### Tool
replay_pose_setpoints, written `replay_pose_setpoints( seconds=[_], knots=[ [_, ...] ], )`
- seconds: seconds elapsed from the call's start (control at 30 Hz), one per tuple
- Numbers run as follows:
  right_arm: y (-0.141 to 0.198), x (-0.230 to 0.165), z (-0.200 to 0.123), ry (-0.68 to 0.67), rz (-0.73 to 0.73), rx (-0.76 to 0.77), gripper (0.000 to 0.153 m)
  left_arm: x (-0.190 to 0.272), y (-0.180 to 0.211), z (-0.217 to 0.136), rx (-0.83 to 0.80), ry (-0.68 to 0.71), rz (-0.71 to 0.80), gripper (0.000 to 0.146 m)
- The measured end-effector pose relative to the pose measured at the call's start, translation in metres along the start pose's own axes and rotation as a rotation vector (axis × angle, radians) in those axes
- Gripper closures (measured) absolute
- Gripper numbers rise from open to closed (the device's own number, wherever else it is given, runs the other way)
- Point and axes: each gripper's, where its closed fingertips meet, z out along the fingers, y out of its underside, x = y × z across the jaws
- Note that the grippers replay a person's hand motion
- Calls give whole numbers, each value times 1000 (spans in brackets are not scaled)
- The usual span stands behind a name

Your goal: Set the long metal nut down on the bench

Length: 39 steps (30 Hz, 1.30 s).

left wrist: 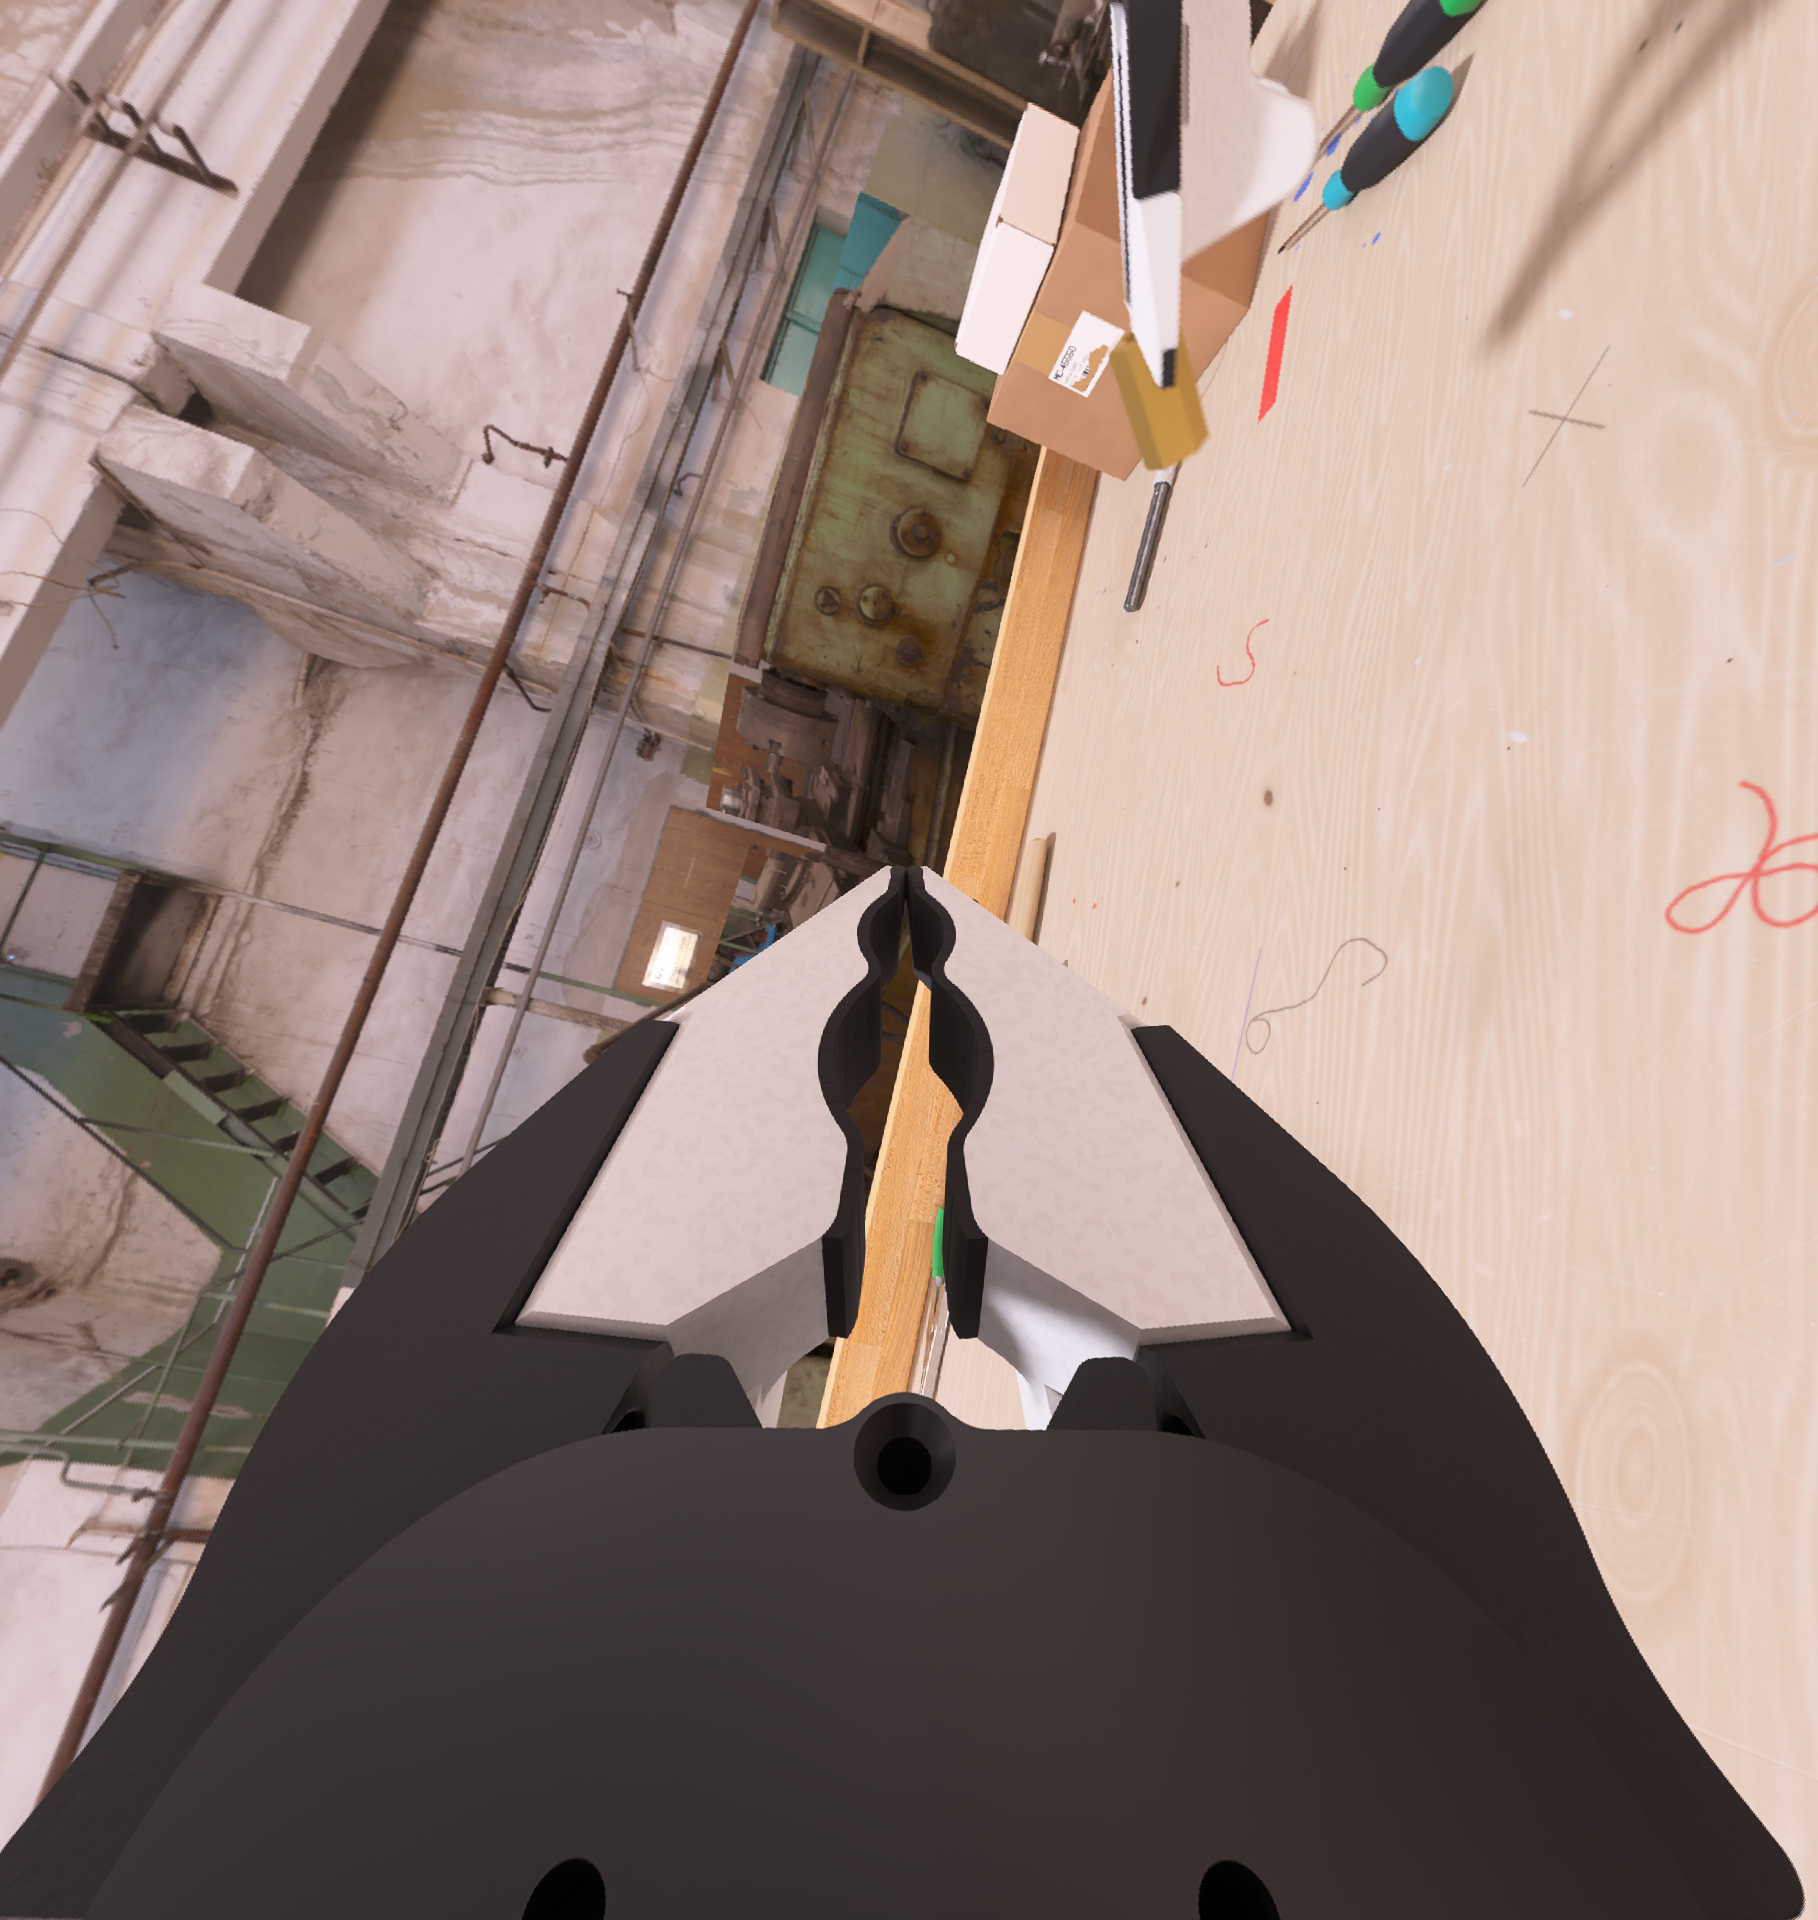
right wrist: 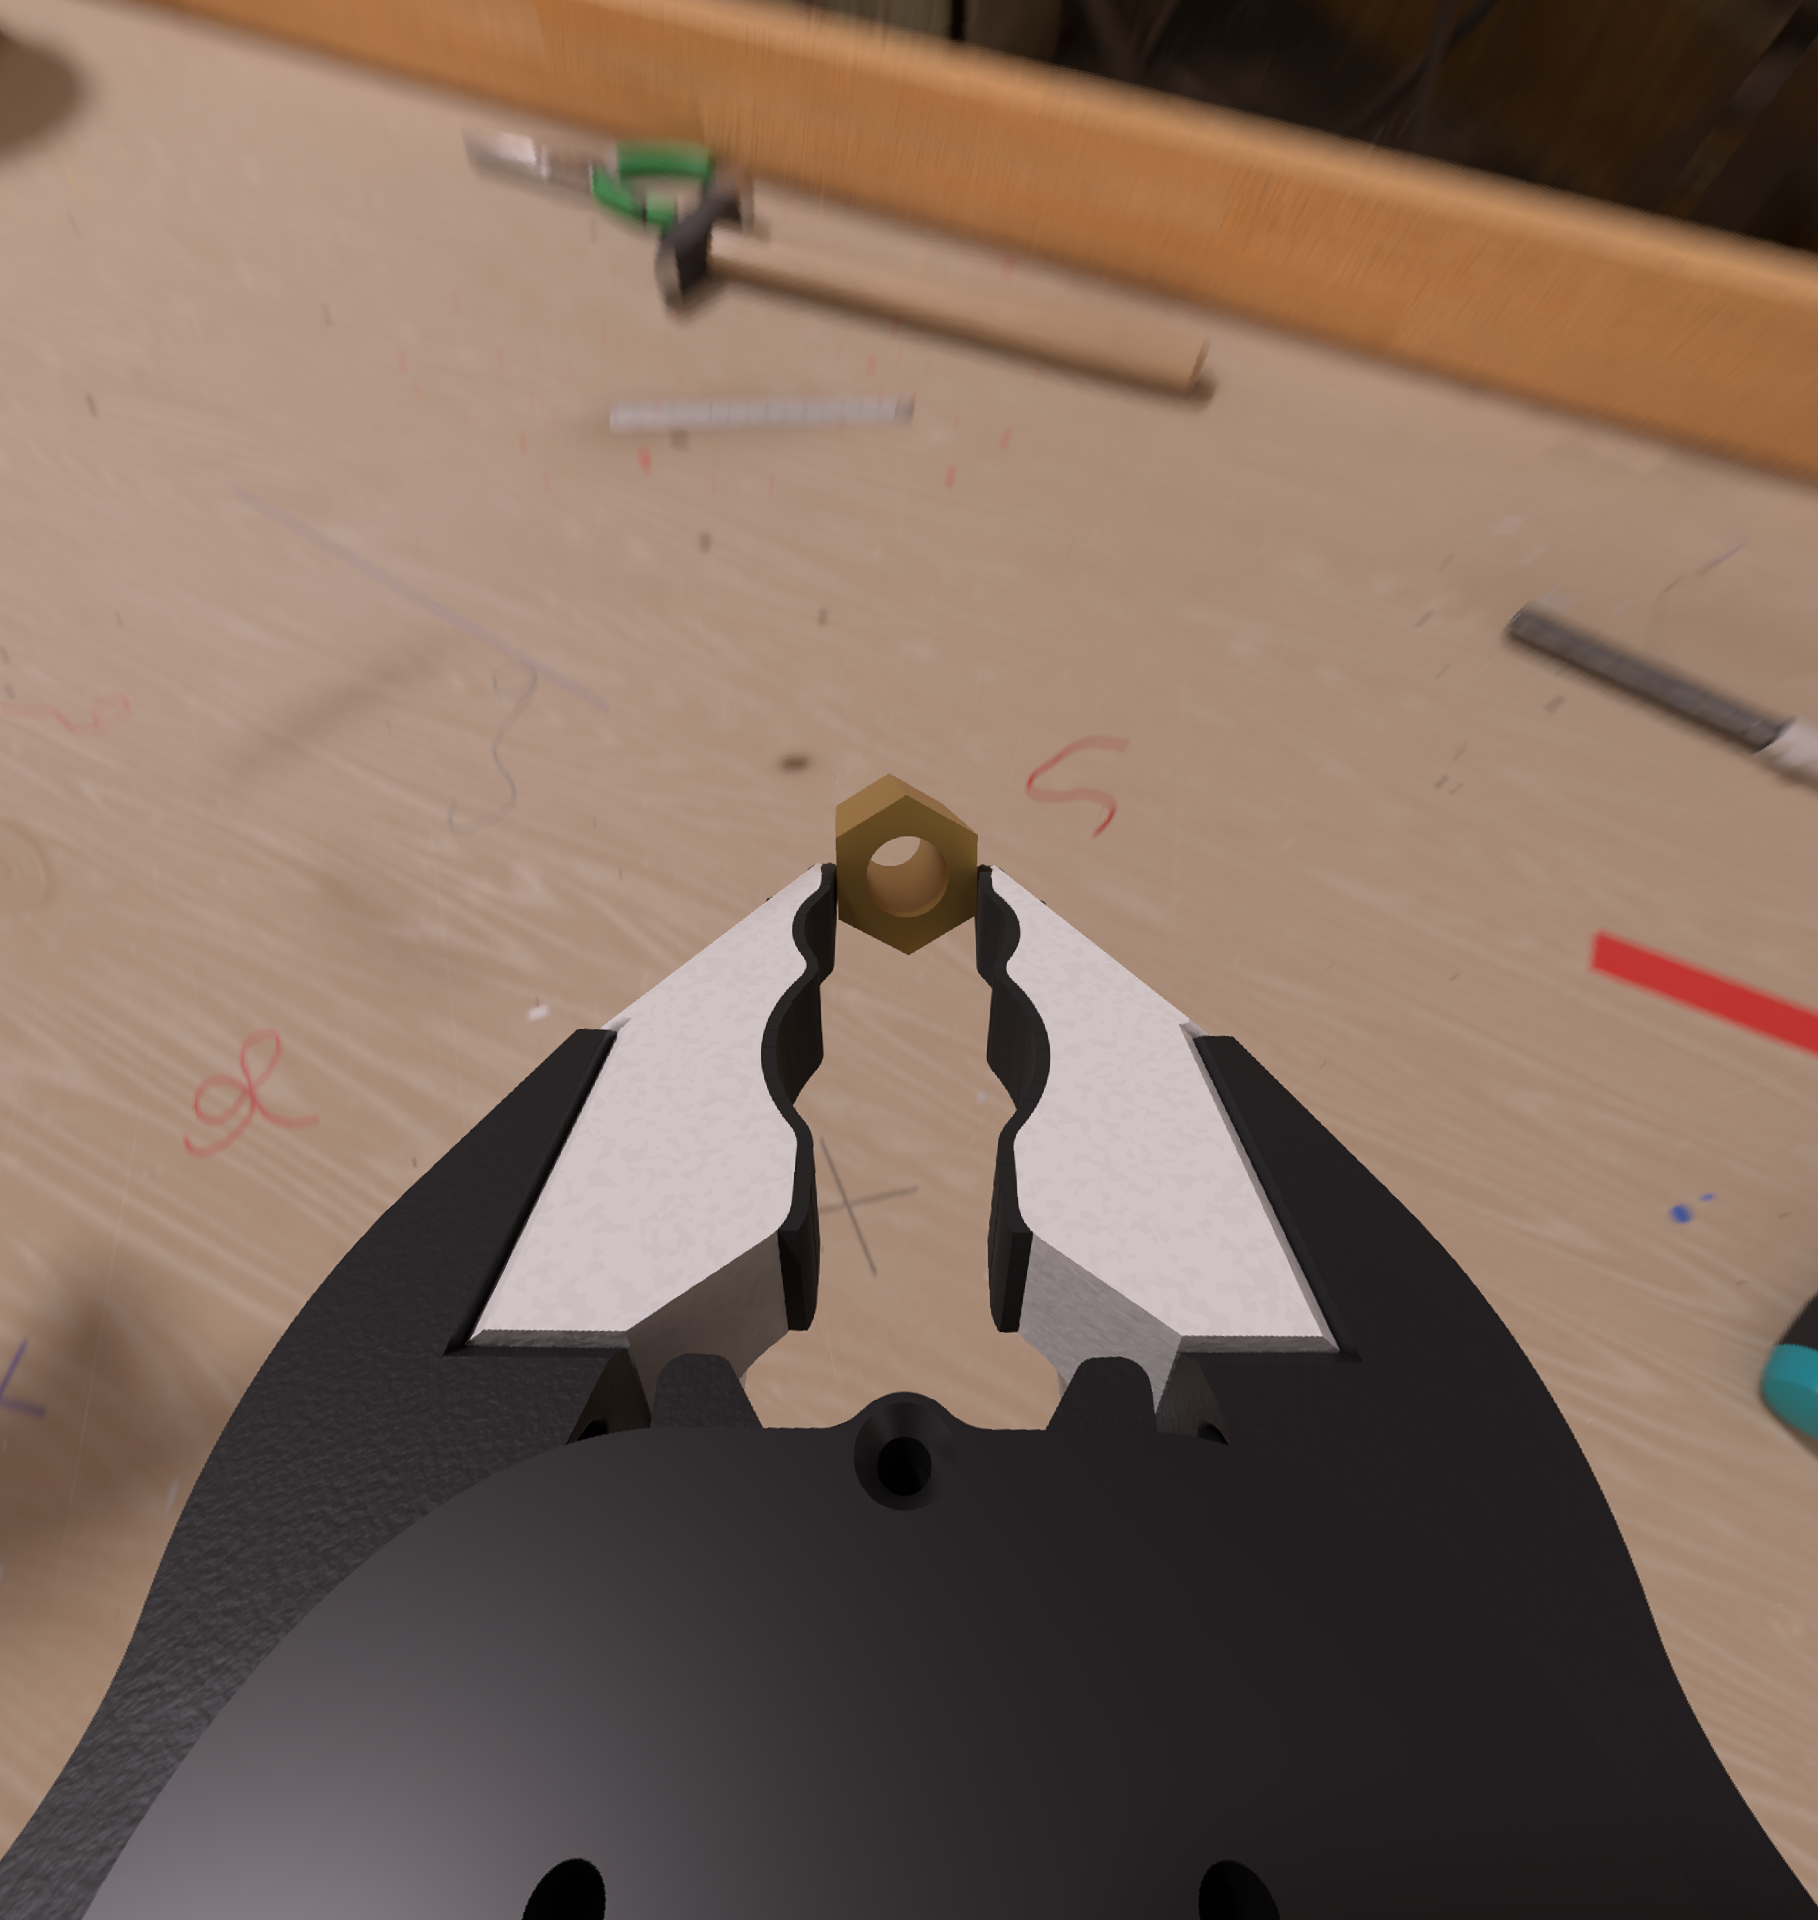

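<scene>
The right hand-held gripper (right wrist: pixel 906 883) clamps the brass hex nut (right wrist: pixel 905 864) above the worktop (right wrist: pixel 365 623); the left hand-held gripper (left wrist: pixel 906 883) is closed, empty.

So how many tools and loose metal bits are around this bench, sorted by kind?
Screwdrivers: 2 (green-tipped, teal-tipped)
Hammer: 1
File: 1
Green-handled pliers: 1
Pale grey bar: 1
Long nut: 1, held in the right hand-held gripper
Total: 7

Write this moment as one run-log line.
right gripper: shut on long metal nut, above bench | left gripper: shut, empty | nut: not yet down
</scene>
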Motion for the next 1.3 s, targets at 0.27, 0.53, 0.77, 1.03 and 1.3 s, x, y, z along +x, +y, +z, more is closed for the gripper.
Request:
replay_pose_setpoints(
  seconds=[0.27,0.53,0.77,1.03,1.3],
  knots=[
    [89,-36,58,-149,-224,-504,127,5,3,4,-25,4,41,146],
    [93,-36,68,-94,-246,-555,127,-6,4,-7,3,-25,-3,146],
    [99,-35,63,-110,-232,-598,127,-5,5,-5,-2,-19,0,146],
    [104,-27,56,-42,-377,-680,126,3,3,0,0,5,-2,146],
    [107,-23,58,-78,-264,-679,116,7,4,3,-8,17,3,146]
  ],
)
